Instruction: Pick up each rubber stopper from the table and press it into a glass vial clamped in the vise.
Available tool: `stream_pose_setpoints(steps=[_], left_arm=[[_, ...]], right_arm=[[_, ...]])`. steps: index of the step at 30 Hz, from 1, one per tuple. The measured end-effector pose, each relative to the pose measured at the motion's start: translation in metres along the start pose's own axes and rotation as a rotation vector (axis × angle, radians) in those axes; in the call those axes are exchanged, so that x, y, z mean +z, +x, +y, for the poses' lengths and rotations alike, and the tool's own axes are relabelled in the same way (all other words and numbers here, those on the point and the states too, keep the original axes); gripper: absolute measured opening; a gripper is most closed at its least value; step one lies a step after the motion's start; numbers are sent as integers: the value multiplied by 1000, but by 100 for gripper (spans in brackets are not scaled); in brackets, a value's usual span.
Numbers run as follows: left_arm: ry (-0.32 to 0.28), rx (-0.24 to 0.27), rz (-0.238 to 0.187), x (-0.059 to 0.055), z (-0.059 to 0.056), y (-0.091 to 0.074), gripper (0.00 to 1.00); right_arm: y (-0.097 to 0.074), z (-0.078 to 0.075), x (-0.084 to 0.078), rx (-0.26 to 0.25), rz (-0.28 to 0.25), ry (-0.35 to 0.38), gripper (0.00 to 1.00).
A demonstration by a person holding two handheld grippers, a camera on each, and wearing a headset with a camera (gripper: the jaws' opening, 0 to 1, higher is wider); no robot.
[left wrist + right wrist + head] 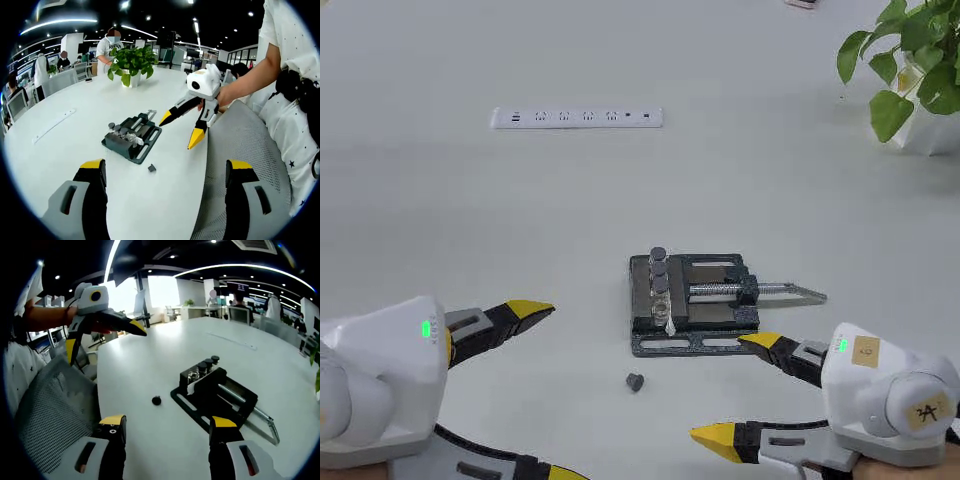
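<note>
Both wide open, empty: left hand-held gripper (pixel 548 390) lower left, right hand-held gripper (pixel 726 387) lower right. Could flick the rubber stopper (pixel 635 381), lower centre, away with an off-centre pinch.

Vise (pixel 695 318) matt dark metal (screw (pixel 775 290) shiny); stopper (pixel 635 381) dull rubber; table (pixel 520 220) smooth.

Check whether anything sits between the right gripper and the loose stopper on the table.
Nothing visible does. Bare table lies between the open right gripper and the stopper; the vise stands farther back, off that line.
</note>
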State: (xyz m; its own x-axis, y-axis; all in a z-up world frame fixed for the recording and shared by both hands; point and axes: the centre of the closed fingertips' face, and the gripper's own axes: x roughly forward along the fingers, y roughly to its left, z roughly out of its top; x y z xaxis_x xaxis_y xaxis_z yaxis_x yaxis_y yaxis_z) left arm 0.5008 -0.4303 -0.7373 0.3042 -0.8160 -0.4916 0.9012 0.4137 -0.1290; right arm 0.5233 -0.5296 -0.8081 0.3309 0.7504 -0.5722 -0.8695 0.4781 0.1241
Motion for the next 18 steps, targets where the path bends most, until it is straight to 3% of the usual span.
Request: stream_pose_setpoints(steps=[18], left_arm=[[-24,2,-1,-4,2,1,99]], right_arm=[[52,17,2,41,19,-28,37]])
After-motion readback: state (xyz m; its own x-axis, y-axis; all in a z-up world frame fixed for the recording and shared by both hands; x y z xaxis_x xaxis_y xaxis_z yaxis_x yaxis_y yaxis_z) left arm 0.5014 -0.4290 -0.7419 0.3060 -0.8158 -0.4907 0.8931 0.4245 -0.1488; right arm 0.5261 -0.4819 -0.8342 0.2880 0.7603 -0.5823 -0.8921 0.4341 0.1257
